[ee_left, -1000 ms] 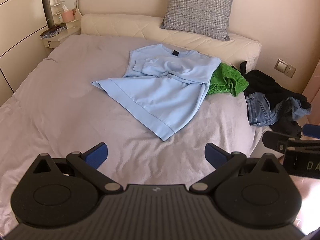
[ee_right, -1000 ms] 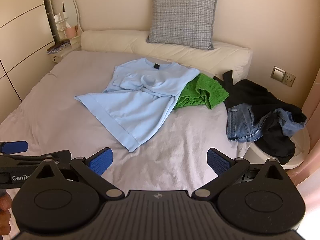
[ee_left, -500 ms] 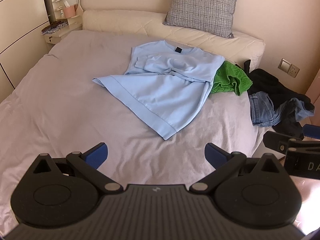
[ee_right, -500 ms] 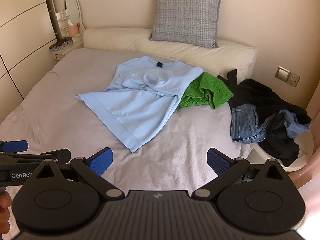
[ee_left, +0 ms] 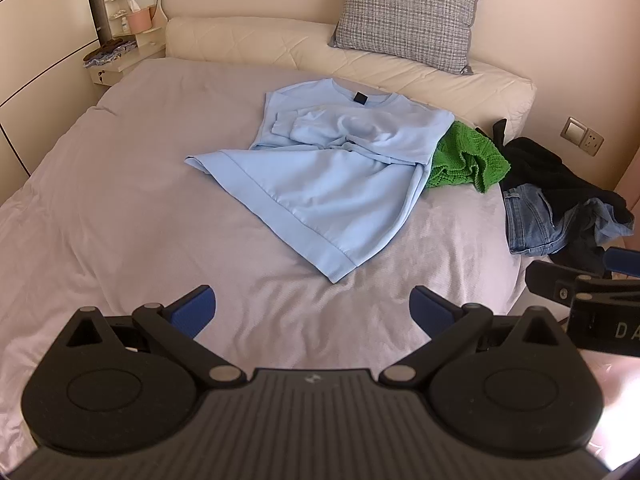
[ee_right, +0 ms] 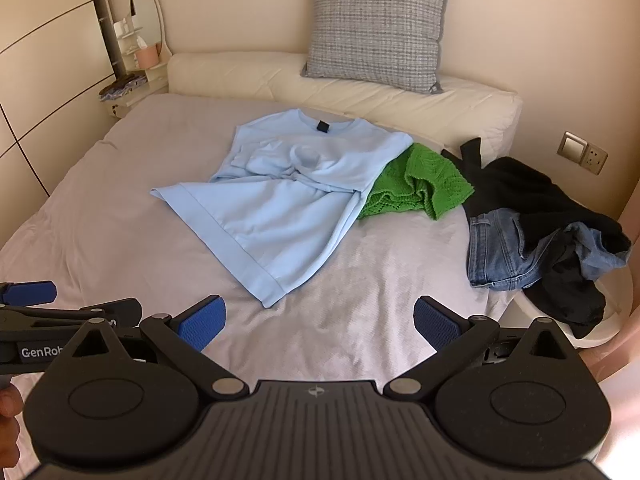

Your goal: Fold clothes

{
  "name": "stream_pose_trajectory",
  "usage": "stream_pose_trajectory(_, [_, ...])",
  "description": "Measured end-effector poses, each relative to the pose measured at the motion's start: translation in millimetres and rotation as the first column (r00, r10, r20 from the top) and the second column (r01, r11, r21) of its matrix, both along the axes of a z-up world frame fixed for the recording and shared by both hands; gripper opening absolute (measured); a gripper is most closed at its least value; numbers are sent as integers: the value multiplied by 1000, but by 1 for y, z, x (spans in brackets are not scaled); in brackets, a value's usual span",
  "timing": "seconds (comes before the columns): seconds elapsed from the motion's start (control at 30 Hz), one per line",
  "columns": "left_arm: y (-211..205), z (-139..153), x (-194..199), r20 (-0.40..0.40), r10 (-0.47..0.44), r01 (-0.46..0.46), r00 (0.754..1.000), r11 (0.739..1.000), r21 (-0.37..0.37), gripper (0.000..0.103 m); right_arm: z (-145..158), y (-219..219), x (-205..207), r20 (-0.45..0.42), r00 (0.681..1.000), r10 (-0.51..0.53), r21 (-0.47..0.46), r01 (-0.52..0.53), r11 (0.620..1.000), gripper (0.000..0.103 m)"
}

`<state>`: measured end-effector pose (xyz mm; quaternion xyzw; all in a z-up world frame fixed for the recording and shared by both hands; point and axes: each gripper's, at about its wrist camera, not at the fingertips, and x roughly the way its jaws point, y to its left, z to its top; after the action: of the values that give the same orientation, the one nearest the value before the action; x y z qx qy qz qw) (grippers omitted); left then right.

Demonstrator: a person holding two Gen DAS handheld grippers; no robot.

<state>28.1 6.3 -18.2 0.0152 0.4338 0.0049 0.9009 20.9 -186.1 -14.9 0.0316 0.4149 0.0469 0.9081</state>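
A light-blue sweatshirt [ee_left: 332, 184] lies near the middle of the bed [ee_left: 120, 208], at about 12 o'clock from both tongs, its collar toward the headboard and its hem band running on a slant toward the near edge. Both sleeves are crossed over the chest, so the side folds look done, and the lengthwise fold looks to be the step left. The left gripper [ee_left: 312, 308] hangs over the bare sheet with its blue pads spread wide and nothing between them; the right gripper [ee_right: 320, 320] is likewise released and carries nothing. The fabric looks like soft, fairly thick knit: light to lift, limp, with no stiffness to keep a shape, and likely to sag or drag the sleeves loose if raised by one point only. The ribbed hem band is the firmest part, so the sensible hold is one corner of the hem for each gripper, the near corner at 12 o'clock and the far one at 10 o'clock. At 2 o'clock a green knit [ee_right: 416, 184] touches the sweatshirt's side; beyond it lie jeans [ee_right: 504, 248] and a black garment [ee_right: 532, 188].
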Motion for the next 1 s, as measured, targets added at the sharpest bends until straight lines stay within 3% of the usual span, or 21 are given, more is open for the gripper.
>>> stream_pose_trajectory(0.67, [2,-13,16,-48,-19,17,999,999,-28,102,-4,0,14,-24,1000,10,-22,-10,1000,103])
stream_pose_trajectory(1.0, [-2,-27,39,-86,-12,11,996,1000,-18,102,-23,0,38,-75,996,46,-16,-48,999,103])
